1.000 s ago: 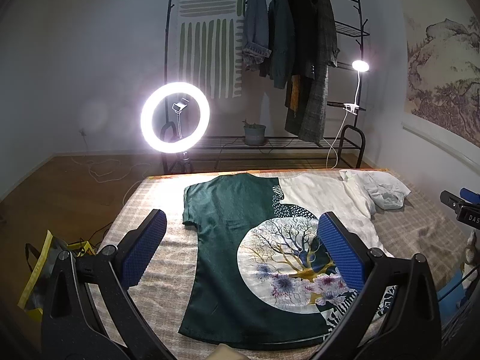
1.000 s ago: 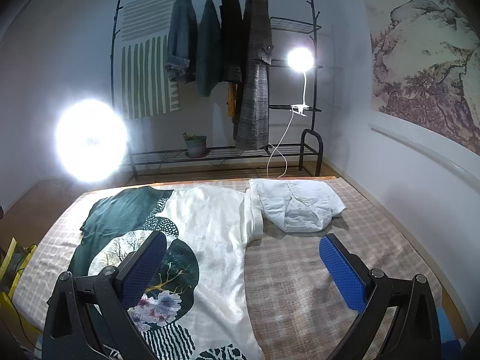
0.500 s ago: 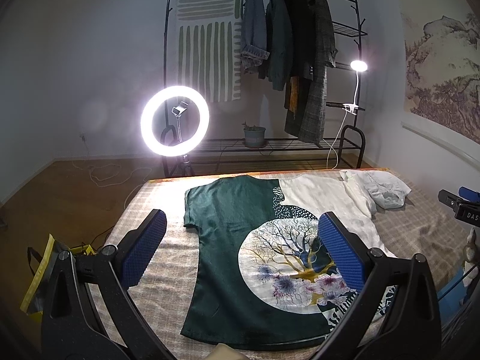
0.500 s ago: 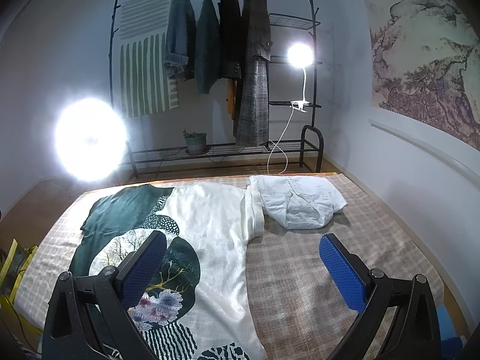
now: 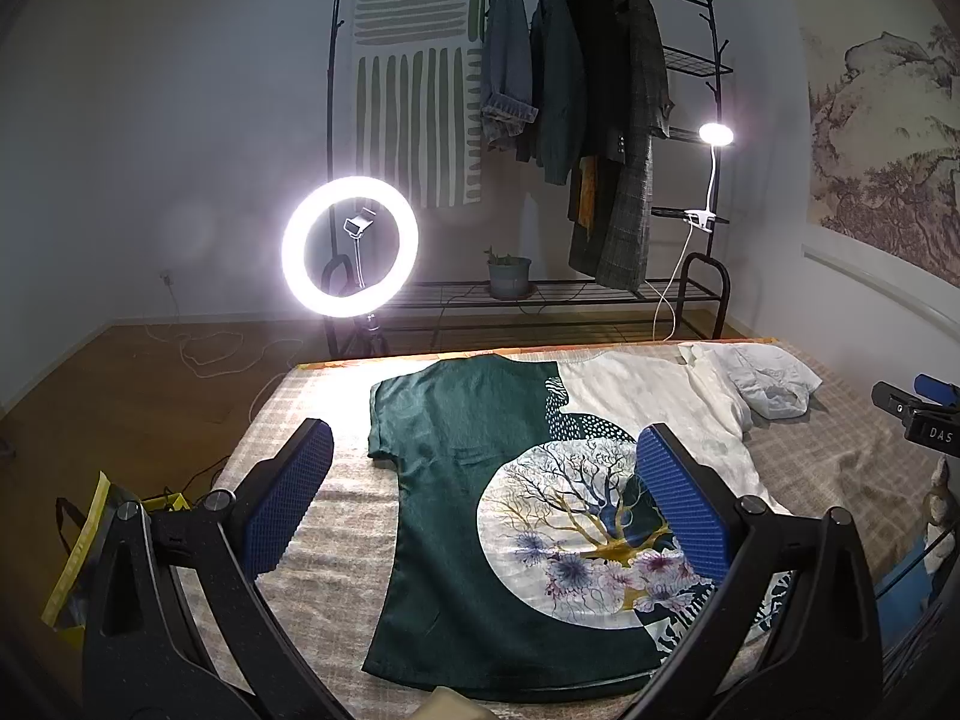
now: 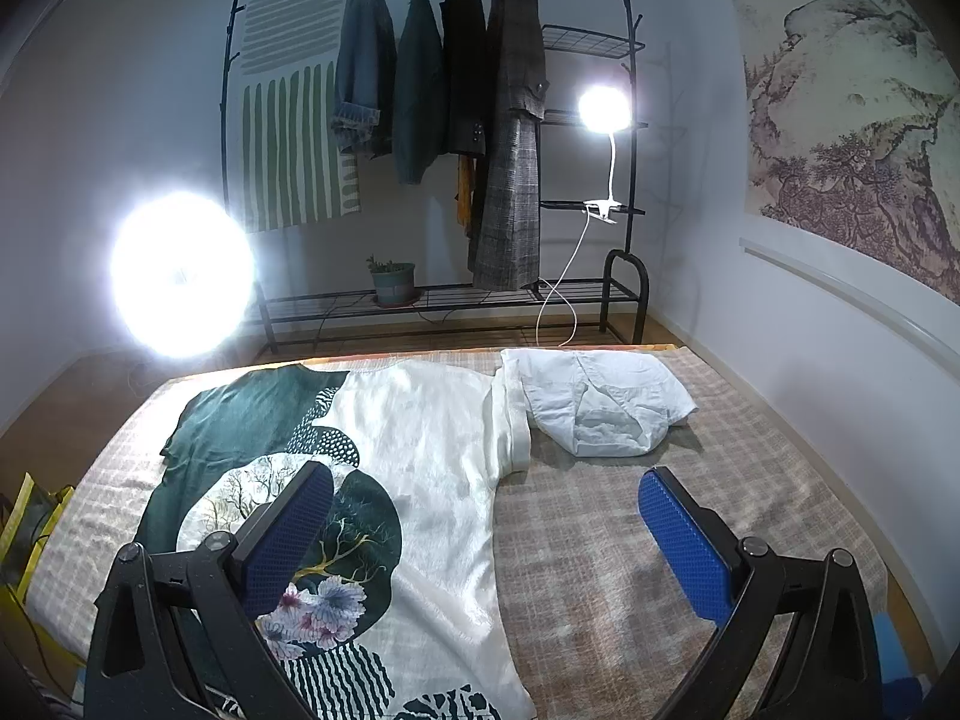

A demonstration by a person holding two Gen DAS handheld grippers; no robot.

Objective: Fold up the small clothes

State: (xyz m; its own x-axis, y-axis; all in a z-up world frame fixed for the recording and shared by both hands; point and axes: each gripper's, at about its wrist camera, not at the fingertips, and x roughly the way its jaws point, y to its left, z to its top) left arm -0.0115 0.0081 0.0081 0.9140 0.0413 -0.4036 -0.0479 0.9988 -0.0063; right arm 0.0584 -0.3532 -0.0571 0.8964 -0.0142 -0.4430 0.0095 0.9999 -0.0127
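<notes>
A green and white T-shirt with a round tree print lies flat on the checked bed cover. It also shows in the right wrist view. A folded white garment lies at the far right beside the shirt's white sleeve, also seen in the left wrist view. My left gripper is open and empty, held above the shirt's near green half. My right gripper is open and empty, above the shirt's white side and the bare cover. The other gripper's body shows at the right edge.
A ring light stands past the bed's far left corner. A clothes rack with jackets and a clip lamp stands behind. A yellow bag sits on the floor at left. A wall runs along the bed's right side.
Both grippers have drifted slightly back and up; the view shifts a little. Nothing on the bed has moved and both grippers stay open.
</notes>
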